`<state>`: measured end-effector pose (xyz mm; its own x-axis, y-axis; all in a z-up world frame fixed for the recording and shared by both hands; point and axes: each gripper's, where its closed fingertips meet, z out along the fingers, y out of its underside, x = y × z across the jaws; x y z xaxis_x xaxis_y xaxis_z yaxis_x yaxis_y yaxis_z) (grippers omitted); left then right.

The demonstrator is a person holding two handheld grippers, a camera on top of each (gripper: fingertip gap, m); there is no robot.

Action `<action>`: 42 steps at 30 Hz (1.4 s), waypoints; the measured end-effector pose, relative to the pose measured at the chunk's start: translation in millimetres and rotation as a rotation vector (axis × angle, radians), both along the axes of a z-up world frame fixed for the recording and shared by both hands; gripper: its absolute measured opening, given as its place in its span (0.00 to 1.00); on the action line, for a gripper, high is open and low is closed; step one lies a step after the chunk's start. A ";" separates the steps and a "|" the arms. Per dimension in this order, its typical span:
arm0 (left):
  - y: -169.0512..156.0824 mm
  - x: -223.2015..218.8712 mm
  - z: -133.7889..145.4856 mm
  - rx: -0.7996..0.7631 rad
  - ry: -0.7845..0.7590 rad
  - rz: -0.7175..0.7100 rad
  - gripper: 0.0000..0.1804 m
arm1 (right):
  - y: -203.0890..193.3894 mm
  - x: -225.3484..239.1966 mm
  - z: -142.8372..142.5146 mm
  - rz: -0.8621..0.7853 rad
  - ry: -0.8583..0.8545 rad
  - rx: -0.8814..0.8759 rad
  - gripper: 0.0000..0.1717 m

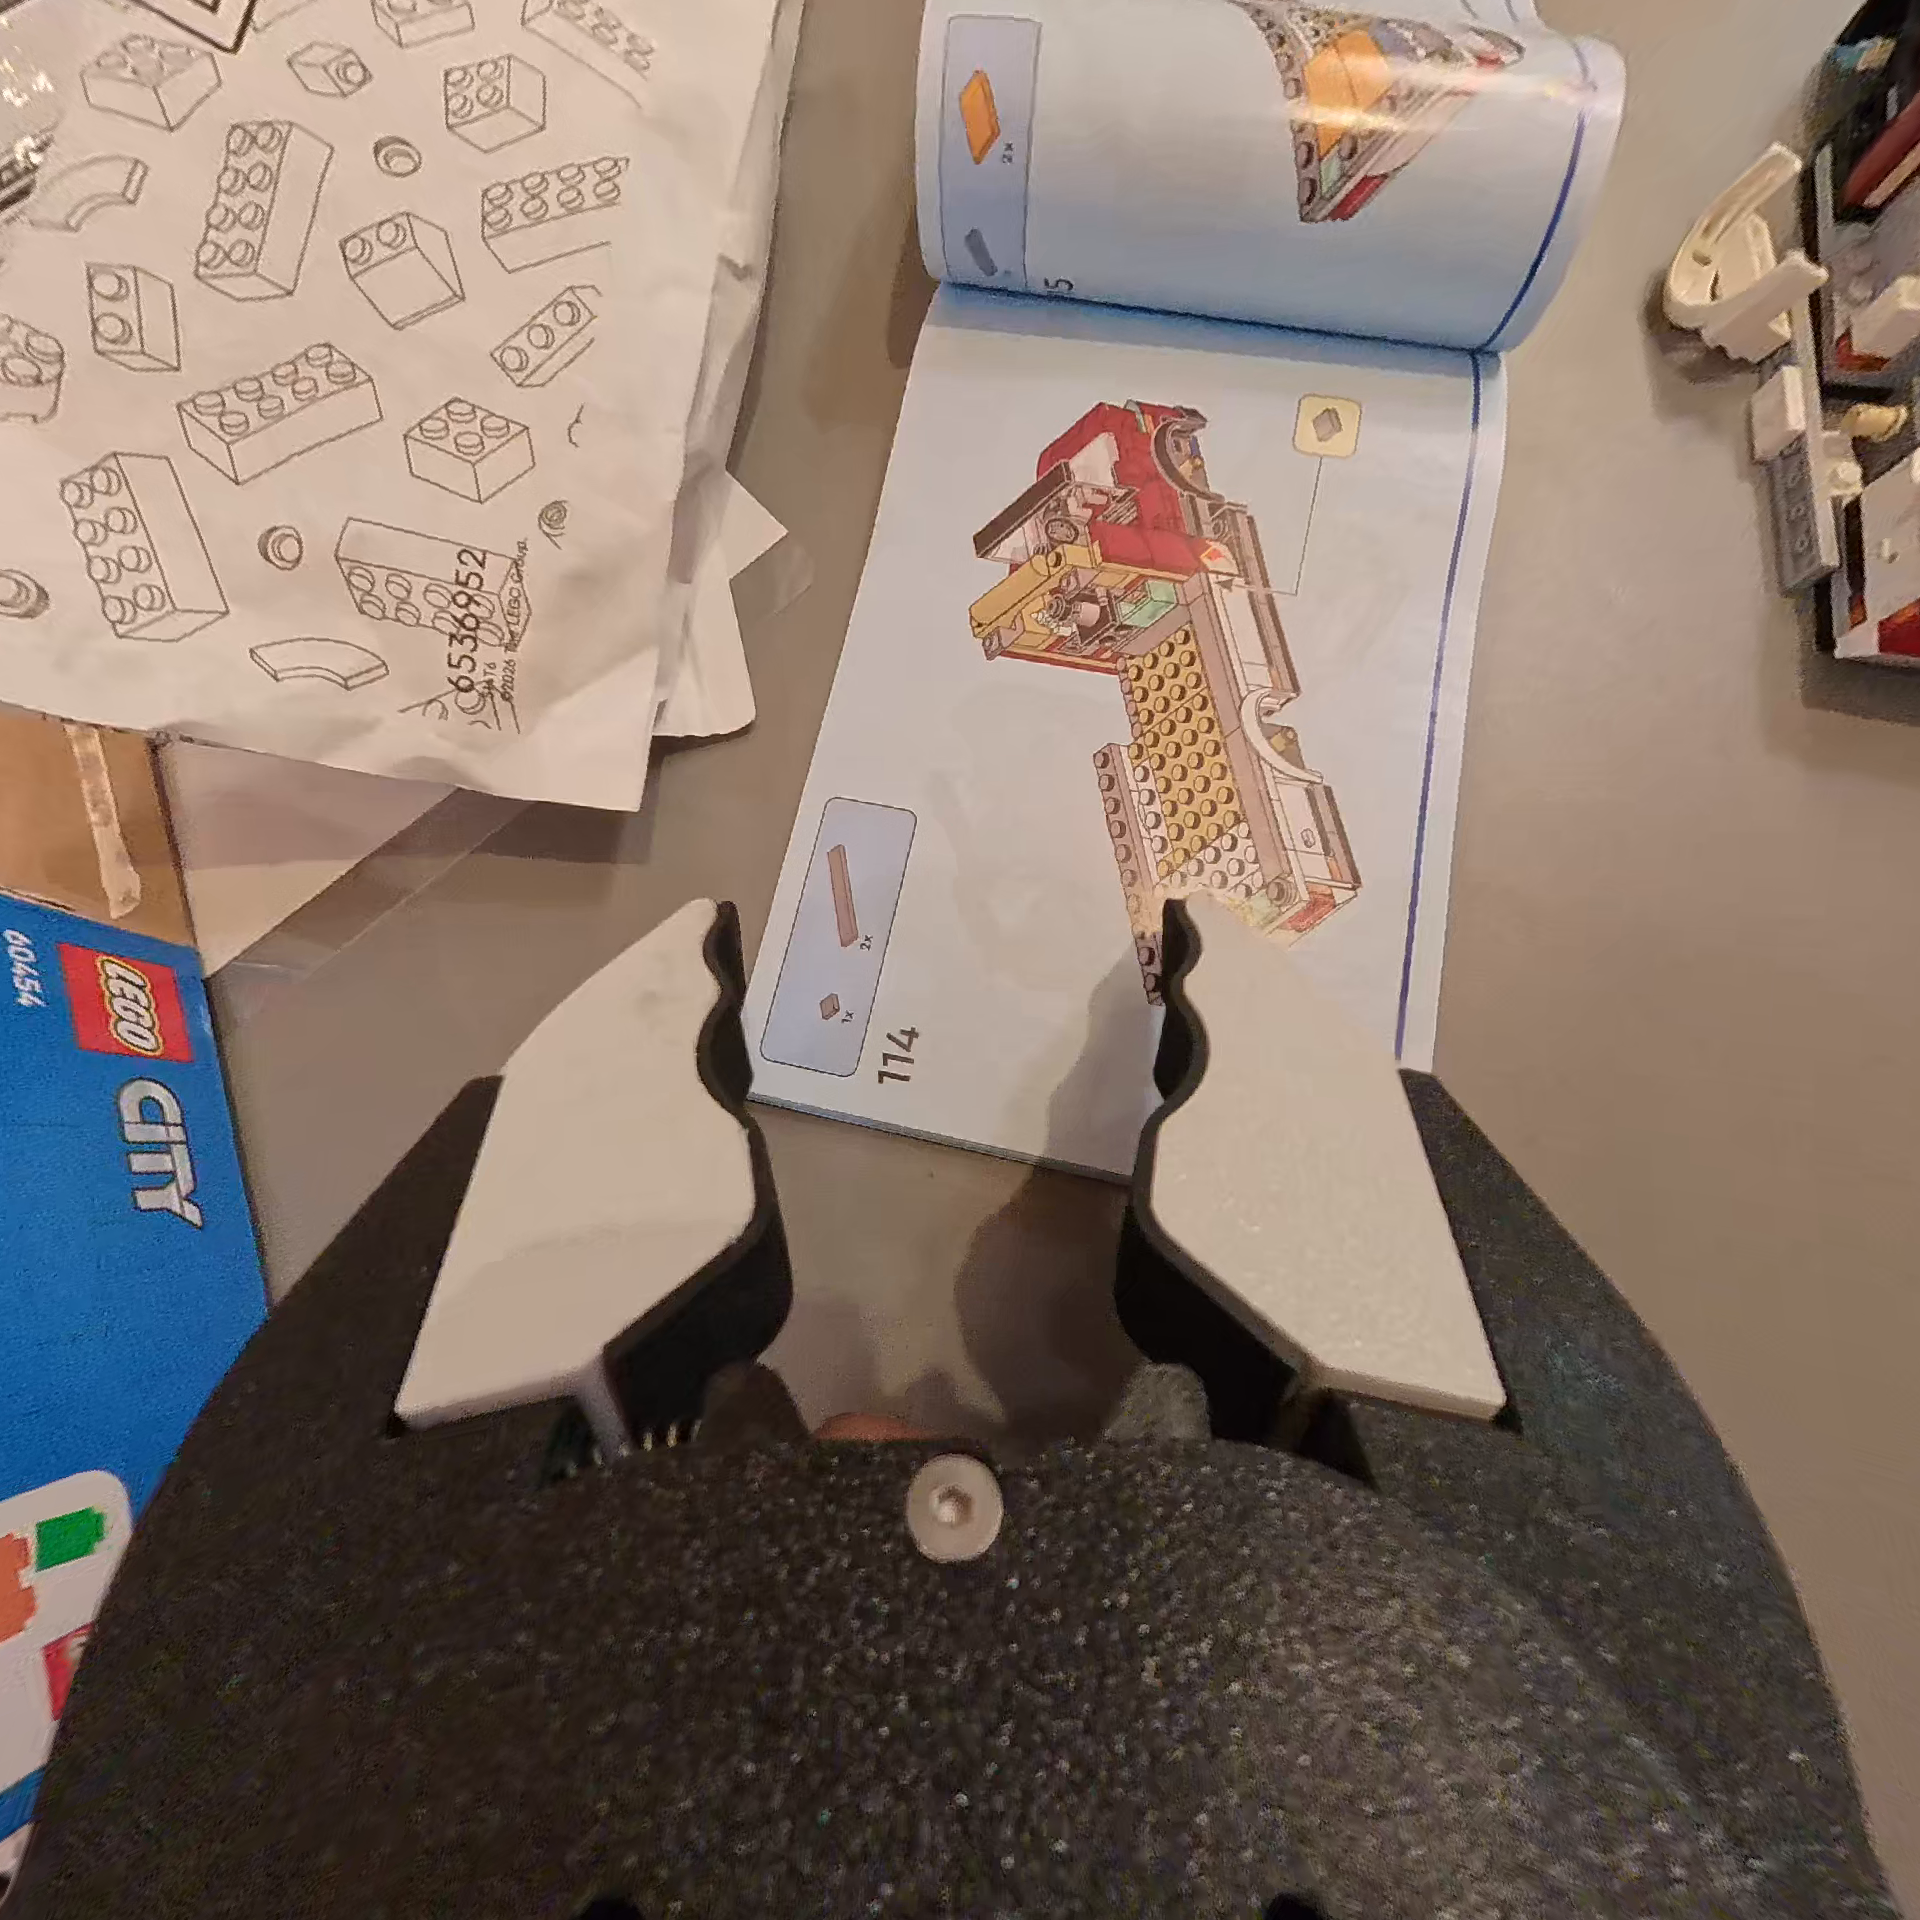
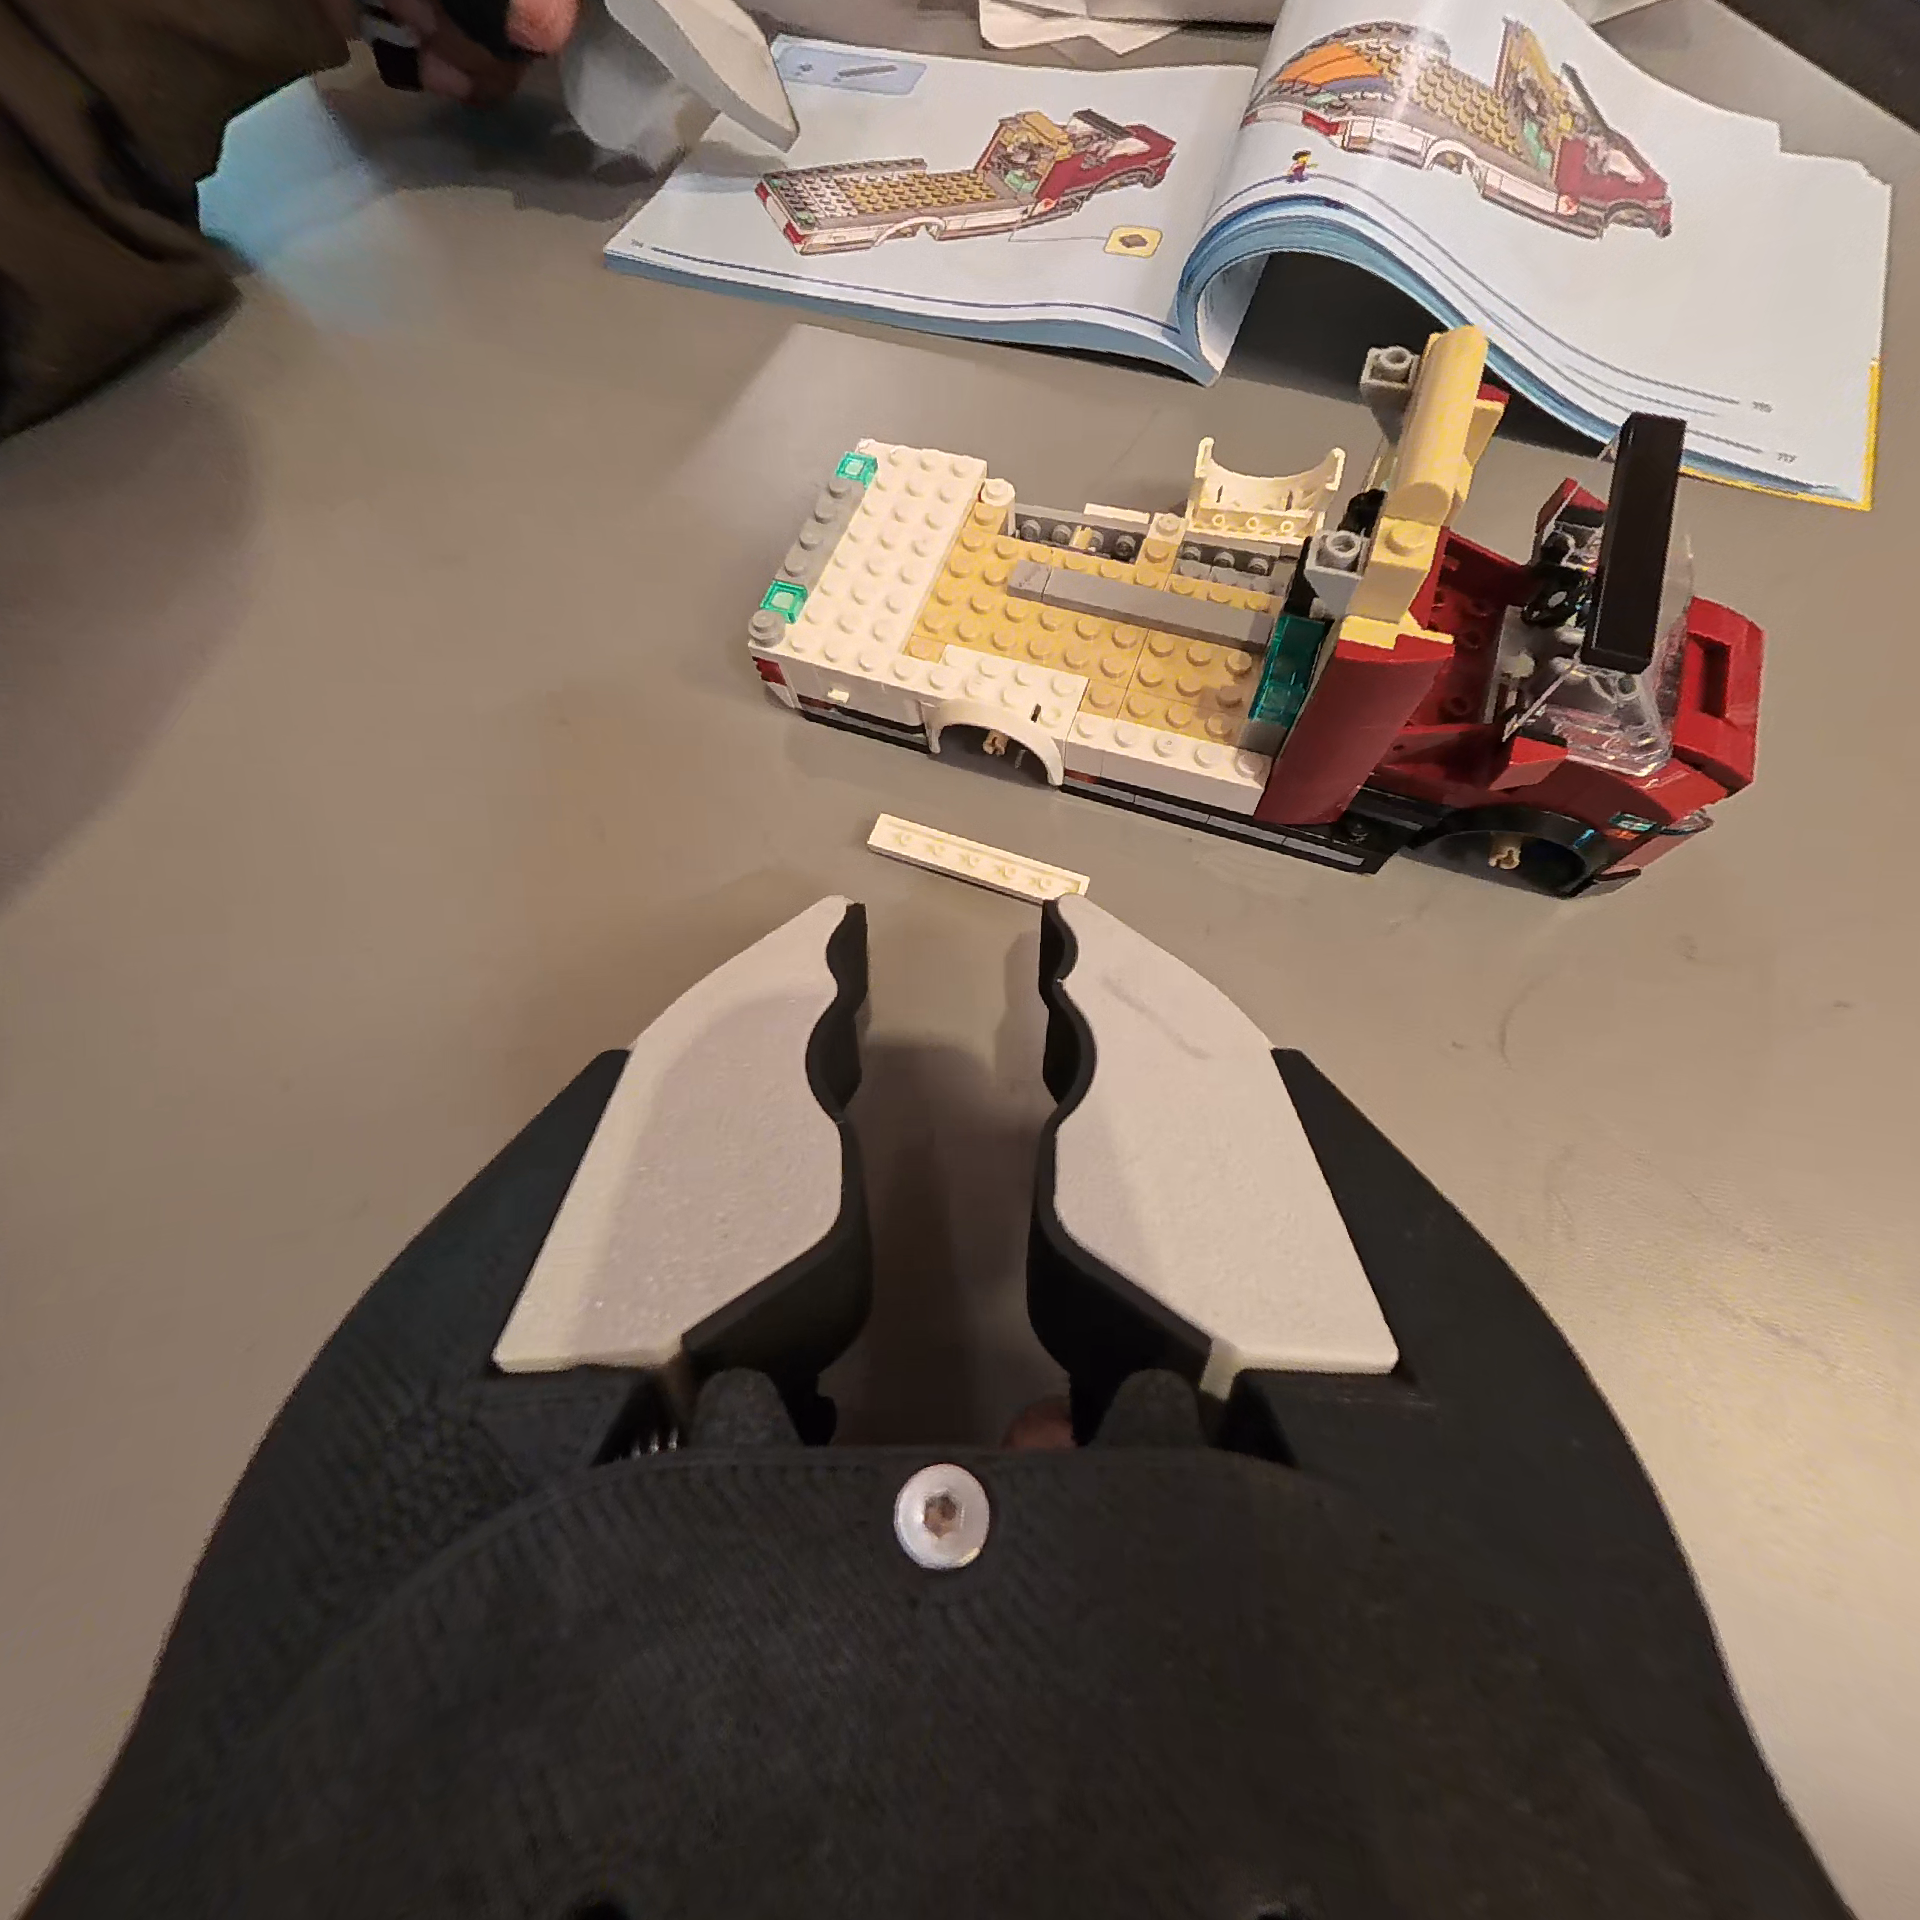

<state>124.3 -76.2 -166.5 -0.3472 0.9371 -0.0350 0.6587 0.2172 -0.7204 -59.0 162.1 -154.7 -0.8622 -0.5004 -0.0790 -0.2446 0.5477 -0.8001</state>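
A partly built brick truck [image 2: 1226, 665] is seen on the grey worktop [image 2: 416, 727], its tan bed laid and its wheel arches bare of wheels. A loose white strip plate [image 2: 977, 868] lies unattached just in front of the truck. The right tool [image 2: 951, 914] hovers just short of that plate, jaws partly apart and empty. The left tool [image 1: 951, 914], wide apart and empty, is held over the open instruction booklet [image 1: 1039, 727] behind the truck.

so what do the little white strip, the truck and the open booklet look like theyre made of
White strip: looks like hard moulded plastic, matte, with small moulded marks along its face.
Truck: the same sort of plastic bricks, smooth with a slight sheen, studs on top; clear parts at the cab.
Booklet: glossy printed paper; glare shows on its curled pages.
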 end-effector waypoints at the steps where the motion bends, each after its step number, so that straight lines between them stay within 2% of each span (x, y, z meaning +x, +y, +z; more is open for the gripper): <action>1: -0.5 -0.2 -0.9 0.018 0.006 0.011 0.43 | 0.1 0.2 0.0 0.002 -0.002 0.002 0.18; 6: 1.4 -2.2 -4.9 0.073 0.014 0.025 0.43 | 0.6 1.2 -0.4 0.011 -0.003 0.005 0.18; 42: 1.8 -1.0 -11.0 0.096 -0.019 0.051 0.44 | 2.4 3.8 -3.2 0.027 0.031 0.008 0.18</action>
